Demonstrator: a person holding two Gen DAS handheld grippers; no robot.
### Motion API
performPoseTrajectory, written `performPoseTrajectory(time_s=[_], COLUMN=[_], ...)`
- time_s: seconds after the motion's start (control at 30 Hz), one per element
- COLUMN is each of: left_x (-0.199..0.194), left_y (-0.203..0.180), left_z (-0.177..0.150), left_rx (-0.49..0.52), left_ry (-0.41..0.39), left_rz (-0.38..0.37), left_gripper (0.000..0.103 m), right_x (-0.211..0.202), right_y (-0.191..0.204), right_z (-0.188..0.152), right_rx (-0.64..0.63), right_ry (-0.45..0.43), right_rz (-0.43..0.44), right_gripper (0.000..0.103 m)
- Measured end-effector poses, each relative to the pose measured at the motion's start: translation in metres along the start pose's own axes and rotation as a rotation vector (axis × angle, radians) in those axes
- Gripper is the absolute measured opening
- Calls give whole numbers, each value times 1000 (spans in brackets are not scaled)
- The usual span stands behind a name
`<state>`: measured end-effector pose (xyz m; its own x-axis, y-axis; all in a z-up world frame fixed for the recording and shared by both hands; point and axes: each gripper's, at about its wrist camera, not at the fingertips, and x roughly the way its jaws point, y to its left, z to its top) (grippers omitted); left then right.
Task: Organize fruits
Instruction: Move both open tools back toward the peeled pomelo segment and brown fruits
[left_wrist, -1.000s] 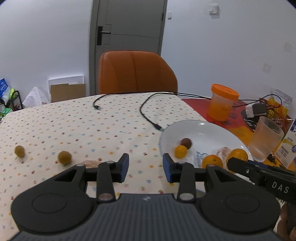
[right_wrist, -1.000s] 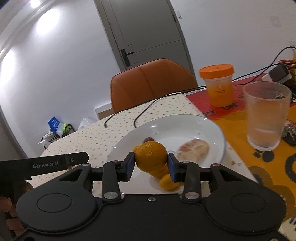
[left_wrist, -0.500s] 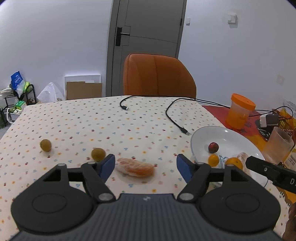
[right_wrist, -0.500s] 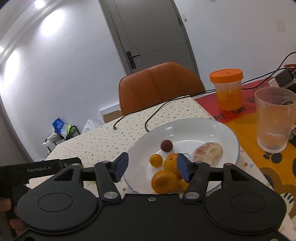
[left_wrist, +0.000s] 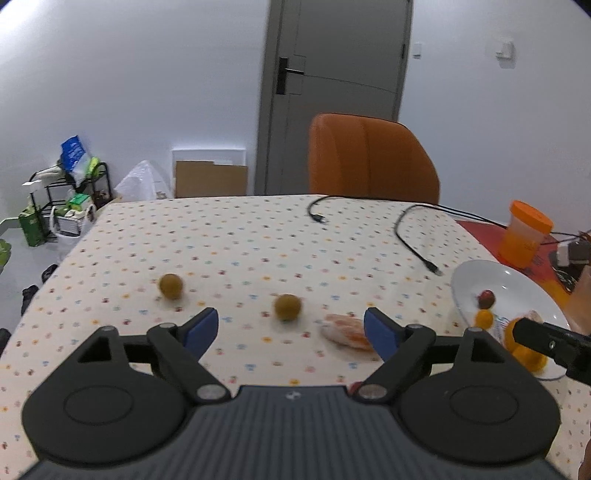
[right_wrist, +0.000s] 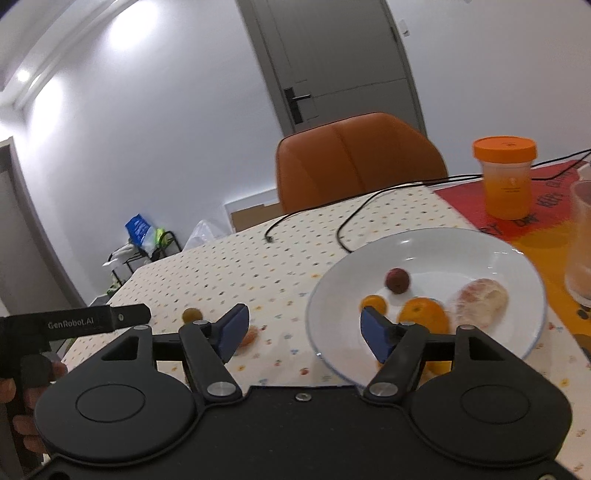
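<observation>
**Both grippers open above the fruit table**

Left gripper (left_wrist: 291, 329) held low over the dotted tablecloth (left_wrist: 240, 243), tilted slightly down, blue fingers (left_wrist: 201, 329) spread wide and gripping nothing. Between and just beyond them: 1 olive-green round fruit (left_wrist: 287, 306); a 2nd green fruit (left_wrist: 170, 286) farther left; a peeled orange segment (left_wrist: 345, 329) lying just beside the right-hand finger, contact impossible to tell.

Right gripper (right_wrist: 301, 331) hovering at the near rim of the white plate (right_wrist: 436, 247), rolled a little to one side, fingers (right_wrist: 375, 335) likewise wide apart and empty. On the plate: 1 dark red round fruit (right_wrist: 397, 280), 1 small orange fruit (right_wrist: 373, 304), 1 larger orange (right_wrist: 423, 314) partly behind the right finger, 1 peeled pale segment (right_wrist: 480, 299). More orange fruit visible low behind the gripper frame, count unclear.

Part of a hand (right_wrist: 7, 391) at the left edge of the right wrist view, wrapped around the other tool's handle. Readable there in white on the black bar: "GenRobot.AI" (right_wrist: 72, 323). Red mat (right_wrist: 554, 206) at the right carrying blurred dark lettering, not legible. Orange-lidded jar (right_wrist: 505, 177) bearing a small emblem, unreadable. Clear tumbler (right_wrist: 581, 243) at the frame edge. 2 black cables (left_wrist: 413, 236) trailing across the cloth, an orange chair (left_wrist: 371, 158) behind the table.
</observation>
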<state>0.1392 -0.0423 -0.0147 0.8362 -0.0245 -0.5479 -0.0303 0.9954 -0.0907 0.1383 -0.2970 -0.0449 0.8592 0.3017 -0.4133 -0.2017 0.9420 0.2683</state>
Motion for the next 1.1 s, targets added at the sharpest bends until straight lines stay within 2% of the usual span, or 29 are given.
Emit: performPoseTrajectory(time_s=[0.73, 1.1], left_x=[7, 22], left_y=[73, 82], left_z=[2, 5], left_rx=[-89, -100], left_ry=[9, 29], left_rz=[86, 89], left_gripper=[85, 85], right_x=[51, 83], right_y=[59, 71], right_z=[-1, -2], right_rx=[-95, -132], right_ry=[100, 164], right_rz=[80, 100], right_gripper=[67, 67])
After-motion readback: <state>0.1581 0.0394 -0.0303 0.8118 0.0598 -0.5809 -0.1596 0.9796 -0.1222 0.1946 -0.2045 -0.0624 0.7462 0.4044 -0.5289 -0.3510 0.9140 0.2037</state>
